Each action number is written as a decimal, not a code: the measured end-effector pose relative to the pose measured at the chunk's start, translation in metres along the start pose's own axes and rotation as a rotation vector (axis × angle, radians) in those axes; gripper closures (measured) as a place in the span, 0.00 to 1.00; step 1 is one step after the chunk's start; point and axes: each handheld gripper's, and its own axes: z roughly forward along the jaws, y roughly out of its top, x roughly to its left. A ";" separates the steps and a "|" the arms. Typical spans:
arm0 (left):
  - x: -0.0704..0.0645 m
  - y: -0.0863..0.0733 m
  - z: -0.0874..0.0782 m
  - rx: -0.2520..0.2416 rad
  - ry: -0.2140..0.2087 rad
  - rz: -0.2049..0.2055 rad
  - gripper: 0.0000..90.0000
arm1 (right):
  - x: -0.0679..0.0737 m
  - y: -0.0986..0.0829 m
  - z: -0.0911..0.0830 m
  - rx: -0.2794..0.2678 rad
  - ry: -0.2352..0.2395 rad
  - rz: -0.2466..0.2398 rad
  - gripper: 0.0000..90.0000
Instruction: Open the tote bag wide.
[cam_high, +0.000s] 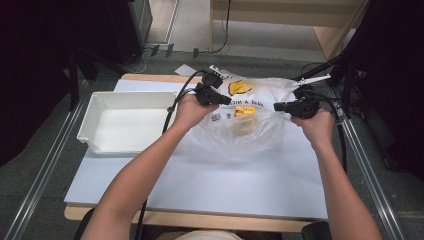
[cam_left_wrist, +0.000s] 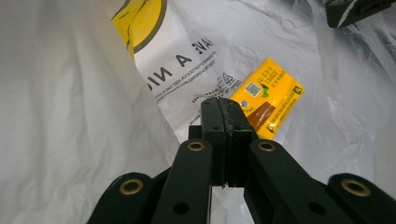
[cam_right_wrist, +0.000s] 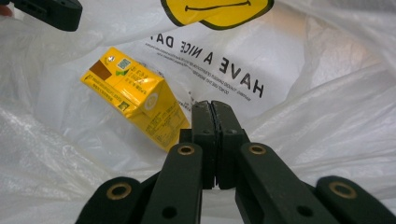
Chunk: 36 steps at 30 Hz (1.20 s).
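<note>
Plastic bag (cam_high: 240, 125) lies on the table (cam_high: 210, 185), toward its far edge, right of centre. Carton (cam_high: 244, 111) lies inside the bag. Tray (cam_high: 127, 121) sits at the table's left edge (overhanging it), left of the bag.

The yellow carton (cam_high: 244, 111) lay inside the plastic bag (cam_high: 240, 135), blurred behind the film in the high view; its print was too small to read. In the left gripper view, the left gripper (cam_left_wrist: 225, 122) covered the carton's near corner. Whether film lay pinched between either pair of closed jaws could not be determined.
</note>
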 end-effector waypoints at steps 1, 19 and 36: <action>0.001 -0.001 0.001 -0.002 -0.002 -0.006 1.00 | 0.000 -0.001 0.001 0.005 -0.002 0.004 1.00; 0.016 -0.023 0.017 -0.014 0.027 -0.066 1.00 | -0.004 -0.014 0.018 0.003 -0.012 -0.002 1.00; 0.025 -0.039 0.030 -0.027 0.040 -0.115 1.00 | -0.011 -0.029 0.037 0.030 -0.025 0.015 1.00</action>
